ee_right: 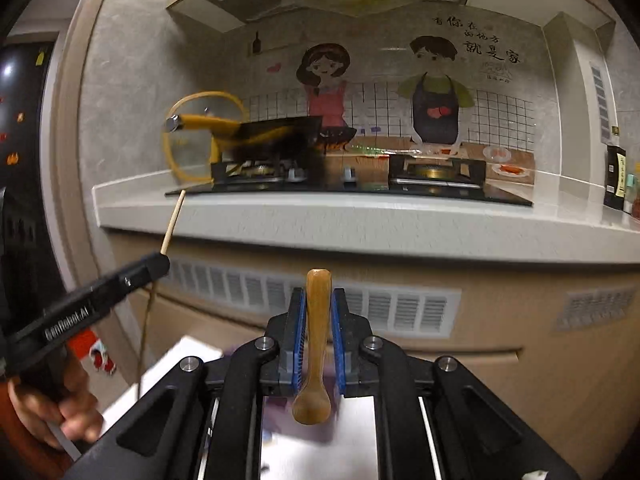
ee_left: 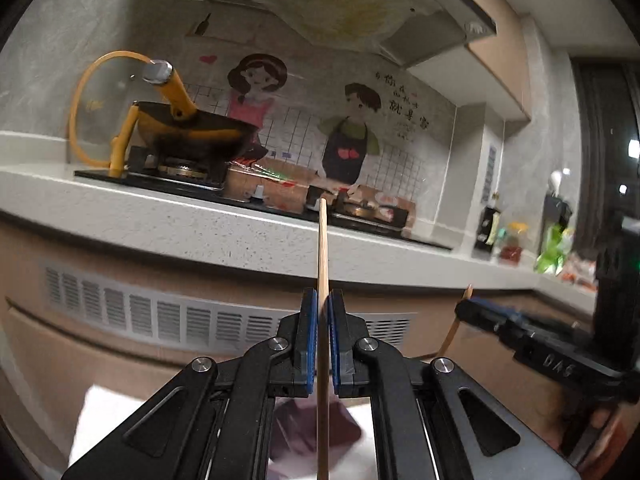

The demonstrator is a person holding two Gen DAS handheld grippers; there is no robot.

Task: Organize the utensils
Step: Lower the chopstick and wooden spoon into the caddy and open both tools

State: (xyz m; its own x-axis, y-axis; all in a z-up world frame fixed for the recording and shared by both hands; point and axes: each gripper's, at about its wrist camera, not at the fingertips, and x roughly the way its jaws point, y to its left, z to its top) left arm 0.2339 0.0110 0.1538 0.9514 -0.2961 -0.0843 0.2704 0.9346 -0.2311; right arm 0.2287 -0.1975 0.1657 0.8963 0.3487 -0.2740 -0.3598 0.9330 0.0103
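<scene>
2 wrist fisheyes, level, both facing stove counter (ee_left: 200, 216), near

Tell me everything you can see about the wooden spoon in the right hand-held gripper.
The wooden spoon is small, smooth and honey-brown, apparently one carved piece. It stands roughly upright, its rounded handle end up and its shallow oval bowl hanging below. The right hand-held gripper is shut on its handle, with a blue pad pressing each side; nothing else touches it. It is held in the air in front of the kitchen counter. In the left wrist view only its handle tip shows.
</scene>
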